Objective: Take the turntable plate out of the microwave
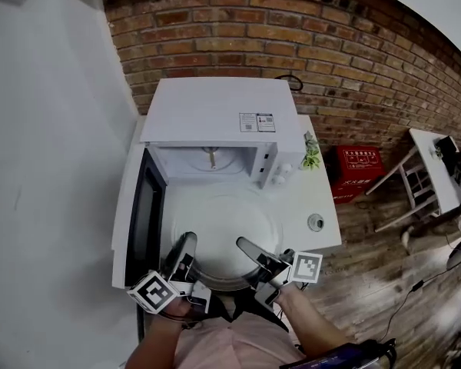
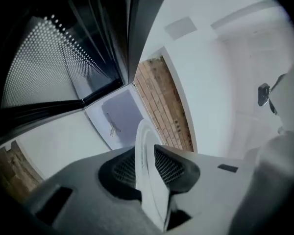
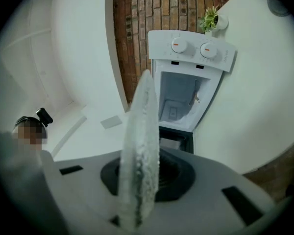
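Observation:
The glass turntable plate is out in front of the open microwave, level over the white counter. My left gripper is shut on its left near rim and my right gripper is shut on its right near rim. In the left gripper view the plate stands edge-on between the pads of my left gripper. Likewise, the right gripper view has the plate edge-on in the right gripper, with the empty microwave cavity behind it.
The microwave door hangs open to the left, close to my left gripper. A small potted plant and a small round object sit on the counter to the right. A red box and a white table stand on the wooden floor.

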The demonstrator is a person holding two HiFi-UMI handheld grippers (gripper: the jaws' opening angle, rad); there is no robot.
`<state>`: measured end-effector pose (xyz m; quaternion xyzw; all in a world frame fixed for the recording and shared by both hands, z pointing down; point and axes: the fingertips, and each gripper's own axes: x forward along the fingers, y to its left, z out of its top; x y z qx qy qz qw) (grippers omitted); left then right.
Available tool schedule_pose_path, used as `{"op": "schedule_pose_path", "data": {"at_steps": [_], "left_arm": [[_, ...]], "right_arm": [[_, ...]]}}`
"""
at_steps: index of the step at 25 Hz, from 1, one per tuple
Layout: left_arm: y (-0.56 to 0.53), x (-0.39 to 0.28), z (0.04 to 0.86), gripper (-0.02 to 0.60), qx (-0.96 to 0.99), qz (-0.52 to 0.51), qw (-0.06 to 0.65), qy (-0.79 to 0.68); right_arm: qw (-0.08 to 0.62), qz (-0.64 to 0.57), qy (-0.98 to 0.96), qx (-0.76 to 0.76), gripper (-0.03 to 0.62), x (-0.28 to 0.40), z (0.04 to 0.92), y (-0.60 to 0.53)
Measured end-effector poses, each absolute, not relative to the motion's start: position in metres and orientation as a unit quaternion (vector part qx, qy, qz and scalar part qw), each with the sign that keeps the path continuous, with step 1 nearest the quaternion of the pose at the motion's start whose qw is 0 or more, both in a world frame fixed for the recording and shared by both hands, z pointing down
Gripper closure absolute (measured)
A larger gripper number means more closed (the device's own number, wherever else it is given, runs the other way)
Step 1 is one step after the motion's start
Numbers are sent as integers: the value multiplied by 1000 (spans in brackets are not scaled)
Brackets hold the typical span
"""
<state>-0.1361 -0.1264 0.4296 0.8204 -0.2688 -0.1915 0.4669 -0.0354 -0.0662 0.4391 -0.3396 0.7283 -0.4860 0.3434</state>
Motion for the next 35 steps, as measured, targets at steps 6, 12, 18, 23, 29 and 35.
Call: {"op": "schedule_pose_path", "data": {"at_steps": [6, 12, 18, 23, 29, 35], "left_arm": [[-121, -144, 427, 489, 830, -181, 453, -272], [-118, -146, 429, 488, 831, -176, 450, -275], [-125, -141, 421, 486, 831, -194, 450, -263], [-128, -137, 419, 486, 831, -196, 452, -257], [-134, -138, 426, 486, 827, -192, 460, -261], [-142, -138, 425, 485, 829, -191, 456, -260]], "right_arm": [[338, -476, 734, -347, 559, -40, 431, -59], [333, -471, 739, -347, 559, -41, 425, -58], [330, -467, 741, -352, 559, -39, 424, -63], [328, -473, 737, -355, 559, -38, 427, -67], [327, -478, 733, -357, 559, -38, 430, -73], [325, -475, 735, -359, 559, -38, 431, -81]]}}
